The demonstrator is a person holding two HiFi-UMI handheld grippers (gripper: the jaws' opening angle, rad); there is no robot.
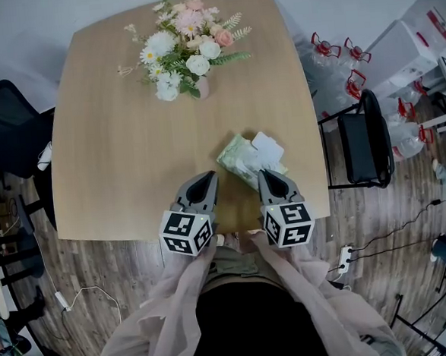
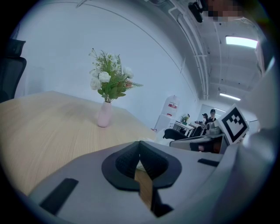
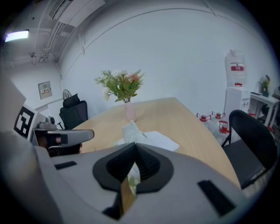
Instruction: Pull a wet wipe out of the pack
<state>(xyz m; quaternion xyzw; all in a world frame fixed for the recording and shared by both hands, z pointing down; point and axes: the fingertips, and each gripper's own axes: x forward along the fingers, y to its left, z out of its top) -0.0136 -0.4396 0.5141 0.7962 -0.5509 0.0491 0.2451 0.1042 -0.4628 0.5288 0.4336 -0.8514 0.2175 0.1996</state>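
While the wet wipe pack (image 1: pixel 241 163) lies near the front right edge of the surface (image 1: pixel 122 150), its pale green wrapper sits at a slant. A white wipe (image 1: pixel 267 144) spreads from its far side onto the wood. Seen from my right gripper view, the pack (image 3: pixel 130 131) rises to a crumpled peak just past the tips, with the wipe (image 3: pixel 155 140) flat beside it.

My right tool (image 1: pixel 262 174) has its jaws closed together, the tips meeting at the near end of the pack. Through the slot under the tips (image 3: pixel 134 144) a little pale green and white shows. I cannot tell whether the tips nip any of it.

My left tool (image 1: pixel 210 176) sits just left of the pack. Its jaws are closed together too and hold nothing. Only bare wood shows through the slot below its tips (image 2: pixel 139 142). Both tools point away from me across the surface, side by side, each with its marker cube nearest my body.

Farther along the surface, toward the far end, a pink vase (image 1: pixel 201 87) holds a bunch of white and pink flowers (image 1: pixel 187 43).

Off the right edge stands a black chair (image 1: pixel 361 145). Beyond it, clear water bottles (image 1: pixel 329 56) with red handles stand on the floor. A black office chair (image 1: pixel 6 124) stands off the left edge. A white power strip (image 1: pixel 343 258) lies on the wooden floor (image 1: pixel 100 273) near my right side.
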